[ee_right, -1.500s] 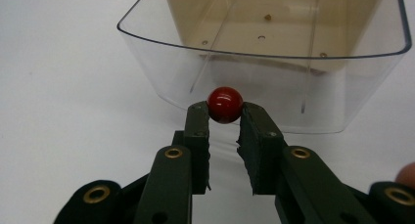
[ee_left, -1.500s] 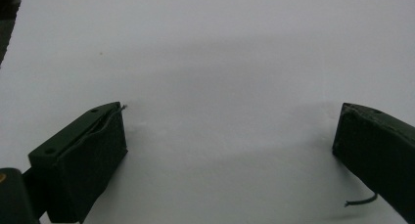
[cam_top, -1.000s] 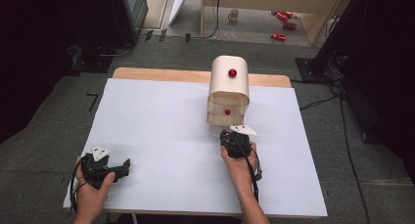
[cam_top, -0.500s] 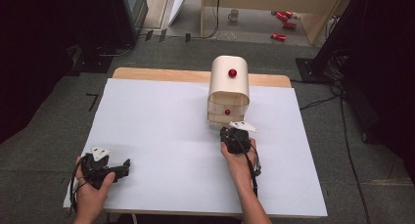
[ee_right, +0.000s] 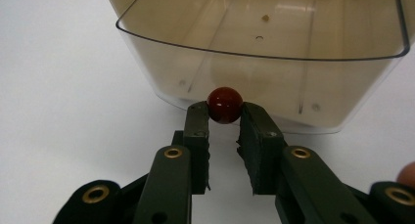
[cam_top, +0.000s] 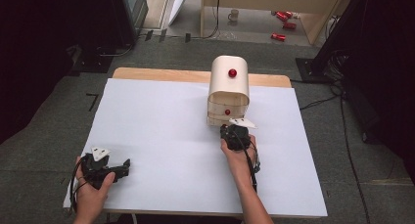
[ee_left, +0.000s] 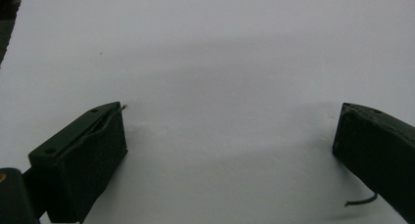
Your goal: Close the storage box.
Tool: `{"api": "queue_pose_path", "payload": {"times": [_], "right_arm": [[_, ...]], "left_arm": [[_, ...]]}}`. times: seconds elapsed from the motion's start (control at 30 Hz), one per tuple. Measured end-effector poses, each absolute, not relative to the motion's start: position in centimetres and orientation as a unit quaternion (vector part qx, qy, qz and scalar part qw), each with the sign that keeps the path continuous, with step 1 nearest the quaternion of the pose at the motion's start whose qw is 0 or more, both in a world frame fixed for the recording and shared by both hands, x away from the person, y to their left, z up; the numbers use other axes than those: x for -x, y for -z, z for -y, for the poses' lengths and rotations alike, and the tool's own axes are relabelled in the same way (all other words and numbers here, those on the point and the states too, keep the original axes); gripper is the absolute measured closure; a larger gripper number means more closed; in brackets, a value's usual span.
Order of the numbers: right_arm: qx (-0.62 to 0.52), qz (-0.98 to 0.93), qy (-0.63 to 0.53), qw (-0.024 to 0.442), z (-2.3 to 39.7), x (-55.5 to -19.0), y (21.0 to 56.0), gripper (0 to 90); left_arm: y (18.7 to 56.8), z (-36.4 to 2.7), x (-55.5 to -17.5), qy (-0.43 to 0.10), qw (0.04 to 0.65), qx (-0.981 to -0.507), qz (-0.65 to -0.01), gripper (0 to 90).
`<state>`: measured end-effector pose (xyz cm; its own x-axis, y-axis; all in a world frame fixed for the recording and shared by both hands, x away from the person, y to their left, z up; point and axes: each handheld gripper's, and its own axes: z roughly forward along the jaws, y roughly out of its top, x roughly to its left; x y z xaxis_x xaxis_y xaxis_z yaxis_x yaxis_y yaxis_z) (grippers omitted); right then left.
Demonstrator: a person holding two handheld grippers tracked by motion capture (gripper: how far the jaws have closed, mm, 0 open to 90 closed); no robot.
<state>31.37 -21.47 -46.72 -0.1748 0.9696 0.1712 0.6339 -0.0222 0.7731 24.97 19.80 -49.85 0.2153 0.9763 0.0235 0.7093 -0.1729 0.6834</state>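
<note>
A: What has the right gripper got hold of?

B: The small glossy dark-red round knob on the front of the clear, brown-tinted plastic drawer. The jaws stand narrow, one pad pressed on each side of the knob, which sits right at the fingertips.

A: And the drawer itself?

B: Straight ahead of the jaws, its open top showing just beyond the knob. In the high view it is the bottom drawer of the cream, round-topped cabinet, which carries a second red knob higher up on its curved front. The white table sheet lies beneath it all.

A: How would you do the pull well?

B: I'd judge the grip shallow, since only the tips hold the ball. So draw straight back along the drawer's run and level, without twisting or lifting, or the round knob could slip out. Slow is safer; the light cabinet may slide along too.

A: The left gripper?

B: Well off to the side near the table's front edge, jaws wide apart with nothing but sheet between them.
</note>
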Motion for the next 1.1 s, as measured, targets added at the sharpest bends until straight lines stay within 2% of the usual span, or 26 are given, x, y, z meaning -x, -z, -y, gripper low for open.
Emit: {"api": "queue_pose_path", "payload": {"times": [0.43,0.53,0.57,0.6,0.63,0.7,0.73,0.87,1.0,1.03,1.1], "right_arm": [[-0.601,-0.665,-0.386,0.218,21.6,-31.7,46.8,73.6],[-0.597,-0.666,-0.397,0.208,21.7,-31.6,46.8,61.6],[-0.597,-0.666,-0.397,0.208,21.7,-31.6,46.8,61.6],[-0.592,-0.67,-0.4,0.201,21.8,-31.4,46.8,54.0],[-0.592,-0.67,-0.4,0.201,21.8,-31.4,46.8,54.0],[-0.585,-0.678,-0.4,0.195,21.8,-31.2,46.8,46.7],[-0.582,-0.681,-0.399,0.195,22.0,-30.8,46.7,38.1],[-0.578,-0.687,-0.394,0.194,22.7,-30.1,46.6,18.4],[-0.568,-0.698,-0.392,0.188,23.4,-29.3,46.7,9.7],[-0.563,-0.705,-0.39,0.185,23.9,-28.7,46.9,1.6],[-0.561,-0.707,-0.39,0.183,24.5,-28.1,47.1,0.0]], "left_arm": [[49.8,-19.8,-25.0,-0.239,0.28,-0.728,-0.579,0.0],[49.8,-19.8,-25.0,-0.239,0.28,-0.728,-0.579,0.0],[49.8,-19.8,-25.0,-0.239,0.28,-0.728,-0.579,0.0],[49.8,-19.8,-25.0,-0.239,0.28,-0.728,-0.579,0.0],[49.8,-19.8,-25.0,-0.239,0.28,-0.728,-0.579,0.0],[49.8,-19.8,-25.0,-0.239,0.279,-0.728,-0.579,0.0],[49.8,-19.8,-25.0,-0.239,0.28,-0.728,-0.579,0.0],[49.8,-19.8,-25.0,-0.239,0.28,-0.728,-0.579,0.0],[49.8,-19.8,-25.0,-0.239,0.28,-0.728,-0.579,0.0],[49.9,-19.8,-25.0,-0.239,0.28,-0.727,-0.579,0.0],[49.9,-19.8,-25.0,-0.239,0.28,-0.727,-0.579,0.0]]}}
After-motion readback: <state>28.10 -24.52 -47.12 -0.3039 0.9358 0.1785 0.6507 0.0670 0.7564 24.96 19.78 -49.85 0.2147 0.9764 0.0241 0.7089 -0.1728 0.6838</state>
